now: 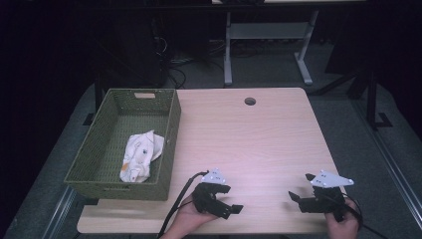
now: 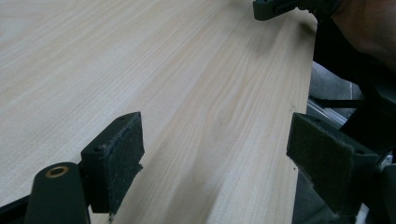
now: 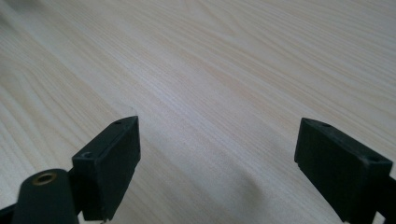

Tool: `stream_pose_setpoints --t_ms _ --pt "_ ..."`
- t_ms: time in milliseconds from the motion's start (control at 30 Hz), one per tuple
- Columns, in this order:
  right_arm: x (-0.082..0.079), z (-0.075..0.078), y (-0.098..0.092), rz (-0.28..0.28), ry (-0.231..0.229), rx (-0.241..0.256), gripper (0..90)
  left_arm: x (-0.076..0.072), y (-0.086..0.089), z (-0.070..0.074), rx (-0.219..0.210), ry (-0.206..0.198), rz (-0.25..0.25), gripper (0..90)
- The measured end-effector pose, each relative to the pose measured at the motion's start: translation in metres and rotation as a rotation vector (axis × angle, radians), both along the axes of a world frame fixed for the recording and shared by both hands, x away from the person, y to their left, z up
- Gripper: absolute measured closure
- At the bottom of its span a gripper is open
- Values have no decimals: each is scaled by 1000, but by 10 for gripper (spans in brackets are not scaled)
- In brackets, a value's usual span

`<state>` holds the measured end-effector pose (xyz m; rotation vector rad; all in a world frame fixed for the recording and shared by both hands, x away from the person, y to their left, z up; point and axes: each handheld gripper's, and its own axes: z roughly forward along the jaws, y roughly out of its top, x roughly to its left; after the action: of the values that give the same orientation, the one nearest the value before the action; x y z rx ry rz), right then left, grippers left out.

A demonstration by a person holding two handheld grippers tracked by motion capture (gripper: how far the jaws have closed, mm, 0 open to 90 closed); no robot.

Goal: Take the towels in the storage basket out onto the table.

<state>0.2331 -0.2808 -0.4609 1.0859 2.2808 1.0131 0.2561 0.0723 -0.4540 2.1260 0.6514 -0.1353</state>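
I had both units resting low at the near edge of the light wood bench: left hand-held gripper released, right hand-held gripper released, nothing between either's jaws. Crumpled white cloth lay inside the green woven basket, well apart from both.

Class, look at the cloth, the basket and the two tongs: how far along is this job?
Done, it seems: the cloth lies crumpled inside the basket, left of the bare table. In hand: nothing; the left tongs and right tongs rest open near the front edge, jaws apart over bare wood. Left: nothing visible on the table to pack.
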Motion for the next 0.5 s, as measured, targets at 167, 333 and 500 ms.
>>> stream_pose_setpoints --t_ms 167,333,500 --pt "0 1 0 7 -10 4 140 2 0 1 15 -2 -4 184" --pt "1 0 1 3 -3 -1 140 4 2 10 19 -27 -3 184" --pt "0 1 1 3 -4 -2 140 8 3 15 38 -34 -5 184"
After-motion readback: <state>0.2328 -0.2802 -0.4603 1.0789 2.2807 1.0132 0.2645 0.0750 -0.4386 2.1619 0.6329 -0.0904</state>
